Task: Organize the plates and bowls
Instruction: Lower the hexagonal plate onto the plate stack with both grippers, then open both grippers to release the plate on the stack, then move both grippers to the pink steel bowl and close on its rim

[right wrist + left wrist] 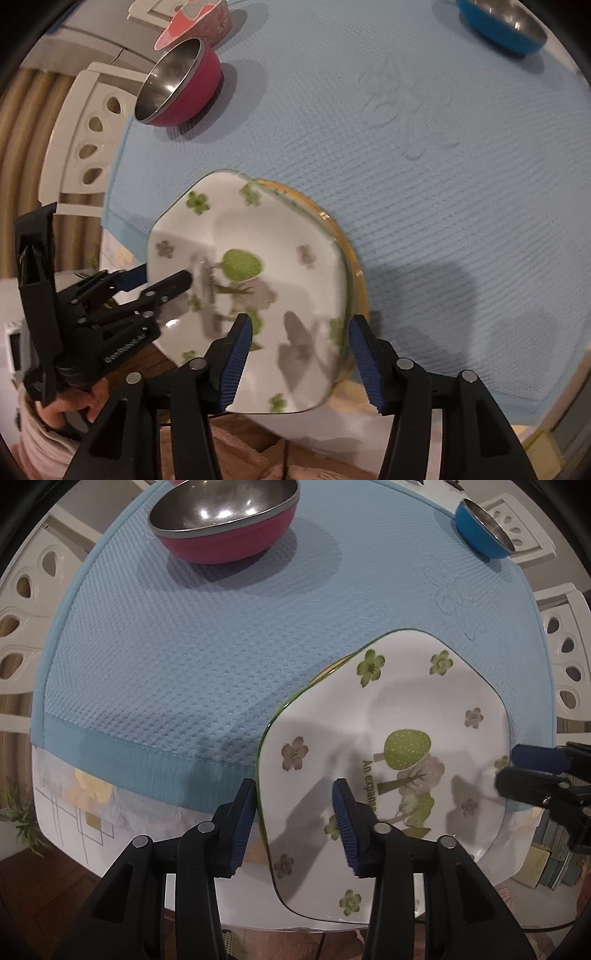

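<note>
**Two grippers at the rim of the flowered plate**

You had both grippers around the white flowered plate [388, 760], which sat at the near edge of the blue mat [184, 646], overhanging it toward you. It rested on top of a yellow-rimmed plate [354, 266], of which only a sliver showed along the far side.

Your left gripper [297, 823] straddled the left rim, one finger outside the plate and one over its face. The jaws were spread and, as far as either view showed, not yet pinching. Your right gripper [301, 354] bracketed the opposite rim in the same way, jaws wide, one finger over the plate face and the other beyond the edge above the yellow-rimmed plate. Whether any pad was touching the china could not be told.

The pink bowl [225, 520] stood at the far left of the mat, with a pale pink dish [195, 22] behind it, and the blue bowl [484, 528] at the far right, both bowls well apart from the plates.

The step in hand appeared to be squaring or lifting the upper plate on the stack. To do it well, you would have wanted each rim seated deep between the pads before closing, since glazed china is likely to slip. Closing both sides together and keeping the plate level would have lessened the chance of dragging the lower plate or tipping the overhang off the table edge.
</note>
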`<state>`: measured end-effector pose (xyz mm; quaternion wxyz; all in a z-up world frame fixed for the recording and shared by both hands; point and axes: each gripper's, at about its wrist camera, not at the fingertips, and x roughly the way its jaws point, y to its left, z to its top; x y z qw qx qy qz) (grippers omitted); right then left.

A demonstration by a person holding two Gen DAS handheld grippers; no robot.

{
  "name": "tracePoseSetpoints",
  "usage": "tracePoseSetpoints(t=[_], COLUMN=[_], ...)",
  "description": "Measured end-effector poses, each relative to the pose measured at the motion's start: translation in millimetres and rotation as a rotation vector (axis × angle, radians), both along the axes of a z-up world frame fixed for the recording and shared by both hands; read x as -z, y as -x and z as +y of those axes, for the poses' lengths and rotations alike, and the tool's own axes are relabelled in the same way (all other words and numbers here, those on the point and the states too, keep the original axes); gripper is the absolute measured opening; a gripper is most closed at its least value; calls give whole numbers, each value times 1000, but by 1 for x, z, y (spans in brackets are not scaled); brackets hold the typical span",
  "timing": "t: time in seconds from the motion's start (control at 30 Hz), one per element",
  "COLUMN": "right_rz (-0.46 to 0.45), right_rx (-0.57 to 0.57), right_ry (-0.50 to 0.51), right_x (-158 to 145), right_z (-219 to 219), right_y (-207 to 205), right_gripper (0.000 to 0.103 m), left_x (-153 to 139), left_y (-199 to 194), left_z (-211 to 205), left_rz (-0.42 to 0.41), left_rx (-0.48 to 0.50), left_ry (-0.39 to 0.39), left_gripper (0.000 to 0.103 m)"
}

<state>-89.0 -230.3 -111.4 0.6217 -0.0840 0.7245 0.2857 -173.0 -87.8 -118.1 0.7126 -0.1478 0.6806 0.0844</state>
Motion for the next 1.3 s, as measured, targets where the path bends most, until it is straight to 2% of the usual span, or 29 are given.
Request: tracePoseSetpoints(t=[0.23,0.4,0.43,0.5,0.6,0.7,0.87,0.93,1.0,1.1,1.23,1.3], right_rz=[11,-1,-12,-42,-105,-197,-252,-269,-287,-232,-170,-147], right_rx=[-32,-65,-78,-108,-155,-183,-110,-87,-83,-30,68,87], right_ry=[-27,-64,-72,-78,-86,-107,-218,-264,-291,-366,-387,-351], right_x=[-6,-24,-31,-45,-73,-109,-155,-166,-168,-144,-95,-66], right_z=[-15,-27,-28,-27,-11,8,45,66,91,127,160,173], right_y=[-17,-37,-43,-54,-71,-92,-124,-133,-137,-143,-144,-142], right_gripper=[53,53,53,55,64,70,79,85,86,86,86,86], left_x=[-1,-18,-26,-41,-69,-94,-124,-123,-122,-100,-67,-49], left_y=[4,12,14,16,14,1,-43,-66,-84,-103,-117,-121], left_z=[3,17,25,39,70,106,157,174,186,192,191,190], left_rz=[15,23,17,4,-18,-59,-145,-186,-228,-234,-210,-198], left_rx=[-64,-110,-123,-140,-148,-133,-92,-78,-83,-90,-88,-83], left_ry=[-2,-33,-47,-72,-120,-150,-161,-157,-151,-87,-22,11], left_gripper=[41,57,60,62,68,68,69,76,77,77,77,77])
